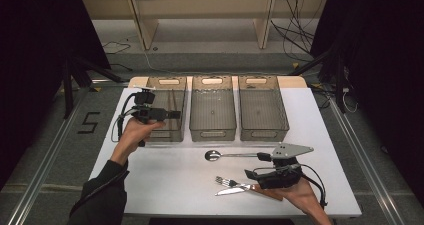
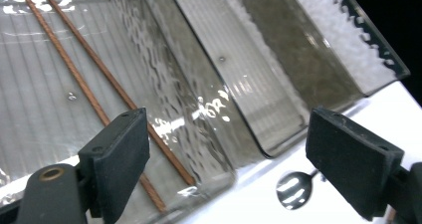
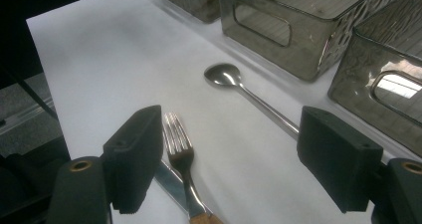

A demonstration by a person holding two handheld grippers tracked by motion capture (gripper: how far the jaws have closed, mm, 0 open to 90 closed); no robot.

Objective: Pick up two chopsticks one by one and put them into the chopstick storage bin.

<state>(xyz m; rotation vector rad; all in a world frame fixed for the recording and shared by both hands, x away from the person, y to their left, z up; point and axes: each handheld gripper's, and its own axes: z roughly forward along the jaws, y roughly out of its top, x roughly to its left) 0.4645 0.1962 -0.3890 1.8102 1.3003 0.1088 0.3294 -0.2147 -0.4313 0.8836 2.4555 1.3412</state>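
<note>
— Above the white table (image 1: 165, 185), what is being shown in the high view?

— Three smoky bins are being seen in a row. The left gripper (image 1: 170, 114) is being held over the left bin (image 1: 176, 87), jaws spread wide, nothing between them. The right gripper (image 1: 252, 166) is being held well to the right of that bin, nearer the person, beside a spoon (image 1: 220, 155), a fork (image 1: 227, 182) and a knife (image 1: 235, 190).

— And in the left gripper view?

— Two chopsticks (image 2: 94, 92) are being seen lying inside the left bin (image 2: 30, 79), below and beyond the wide-open pads (image 2: 119, 159), apart from them. The spoon (image 2: 293, 188) is being glimpsed on the table outside that bin.

— And the right gripper view?

— The right gripper (image 3: 229, 164) is being shown with jaws wide, gripping nothing. The fork (image 3: 180, 152) is being seen lying on the table just beside the left-hand pad (image 3: 137, 154), over the knife (image 3: 171, 181); the spoon (image 3: 234, 82) is lying farther on, in front of the bins.
</note>
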